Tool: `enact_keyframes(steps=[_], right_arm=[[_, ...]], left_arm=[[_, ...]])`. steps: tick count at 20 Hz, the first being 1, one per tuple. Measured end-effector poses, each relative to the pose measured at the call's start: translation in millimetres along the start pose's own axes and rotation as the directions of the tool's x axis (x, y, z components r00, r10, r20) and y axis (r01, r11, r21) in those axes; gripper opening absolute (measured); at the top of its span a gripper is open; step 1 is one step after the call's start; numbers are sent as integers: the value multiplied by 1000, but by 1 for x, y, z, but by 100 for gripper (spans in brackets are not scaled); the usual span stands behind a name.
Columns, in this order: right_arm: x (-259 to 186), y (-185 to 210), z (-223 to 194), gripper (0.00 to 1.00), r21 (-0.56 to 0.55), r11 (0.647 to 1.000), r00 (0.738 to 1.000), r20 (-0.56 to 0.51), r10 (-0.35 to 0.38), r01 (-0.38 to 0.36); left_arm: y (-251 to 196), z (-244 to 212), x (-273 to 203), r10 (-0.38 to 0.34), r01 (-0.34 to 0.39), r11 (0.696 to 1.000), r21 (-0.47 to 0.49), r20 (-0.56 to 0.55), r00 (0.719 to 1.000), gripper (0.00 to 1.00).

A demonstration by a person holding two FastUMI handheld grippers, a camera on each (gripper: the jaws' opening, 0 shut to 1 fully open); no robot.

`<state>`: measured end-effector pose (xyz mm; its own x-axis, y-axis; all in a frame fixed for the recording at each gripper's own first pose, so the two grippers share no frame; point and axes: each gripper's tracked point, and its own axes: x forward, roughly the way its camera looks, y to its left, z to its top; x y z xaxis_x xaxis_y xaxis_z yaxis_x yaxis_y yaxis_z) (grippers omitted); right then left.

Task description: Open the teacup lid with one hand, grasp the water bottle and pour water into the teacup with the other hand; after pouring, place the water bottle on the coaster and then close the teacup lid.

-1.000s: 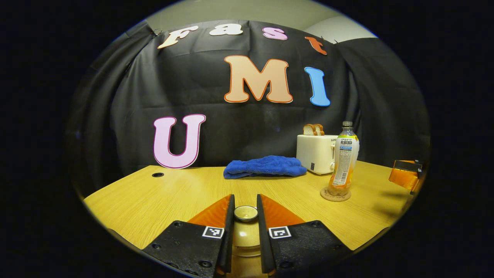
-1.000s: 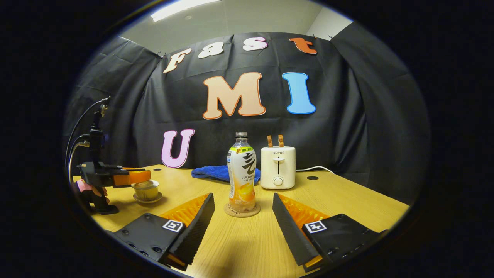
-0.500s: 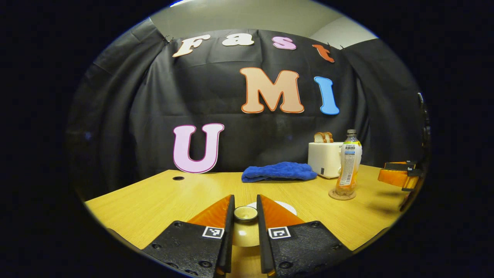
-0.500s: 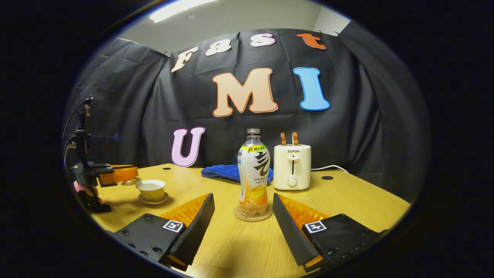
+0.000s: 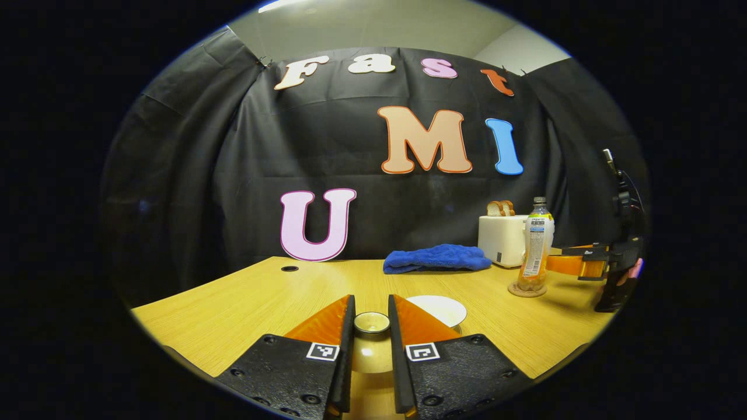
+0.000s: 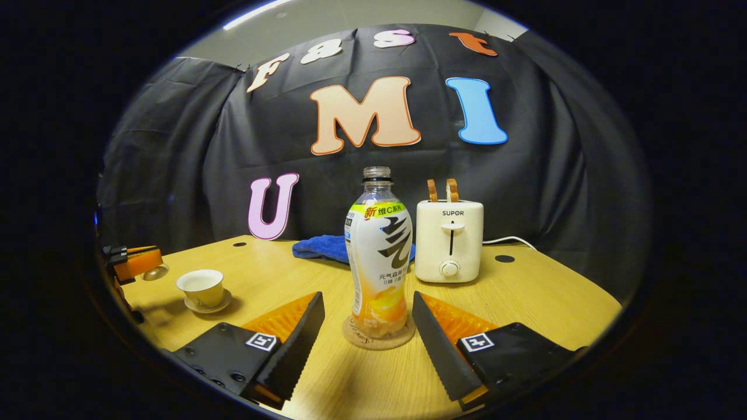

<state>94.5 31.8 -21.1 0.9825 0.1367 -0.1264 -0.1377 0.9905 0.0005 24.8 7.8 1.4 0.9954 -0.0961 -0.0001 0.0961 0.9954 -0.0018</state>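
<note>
In the left gripper view my left gripper (image 5: 371,309) is shut on the knob of the pale teacup lid (image 5: 372,322), held above the table. The open teacup (image 5: 436,309) sits just right of the fingers. In the right gripper view the teacup (image 6: 201,287) stands on its saucer (image 6: 205,305) at the left, with the left gripper (image 6: 137,262) and lid (image 6: 155,272) left of it. The water bottle (image 6: 379,262) stands uncapped on a round coaster (image 6: 378,339). My right gripper (image 6: 367,303) is open, one finger on each side of the bottle's base, not touching it.
A white toaster (image 6: 449,242) with bread slices stands behind the bottle, its cord trailing right. A blue cloth (image 6: 320,247) lies at the back of the wooden table (image 6: 543,303). The right gripper (image 5: 580,265), with a hand behind it, shows beside the bottle (image 5: 537,245).
The left gripper has lifted the lid off the teacup and carried it left, leaving the cup uncovered. The right gripper has moved forward, so the bottle now stands between its open fingers.
</note>
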Motion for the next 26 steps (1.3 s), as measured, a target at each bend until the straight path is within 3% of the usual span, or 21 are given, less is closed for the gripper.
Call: enact_keyframes(steps=[16, 18, 19, 23, 24, 26], right_arm=[[72, -11, -4, 95, 4, 996, 995, -44, -90, 91], [77, -10, -7, 90, -1, 996, 994, -67, -91, 91], [80, -9, -8, 79, -4, 996, 993, -74, -95, 94], [80, -6, -11, 68, -61, 992, 990, -88, -112, 107], [78, -5, -11, 60, -79, 991, 989, -89, -117, 110], [75, -1, -9, 60, -135, 986, 991, -78, -110, 99]], left_arm=[[0, 0, -1, -2, 2, 1000, -1, -3, 1000, 27], [-1, 1, 0, -8, 8, 1000, -1, 0, 1000, 27], [0, 0, -1, -8, 8, 1000, 1, -2, 1000, 27], [8, 1, -2, 3, -3, 1000, 4, 1, 1000, 28], [10, 1, -1, 6, -6, 1000, 5, 0, 1000, 27], [16, 1, -2, 14, -14, 1000, 7, 1, 1000, 27]])
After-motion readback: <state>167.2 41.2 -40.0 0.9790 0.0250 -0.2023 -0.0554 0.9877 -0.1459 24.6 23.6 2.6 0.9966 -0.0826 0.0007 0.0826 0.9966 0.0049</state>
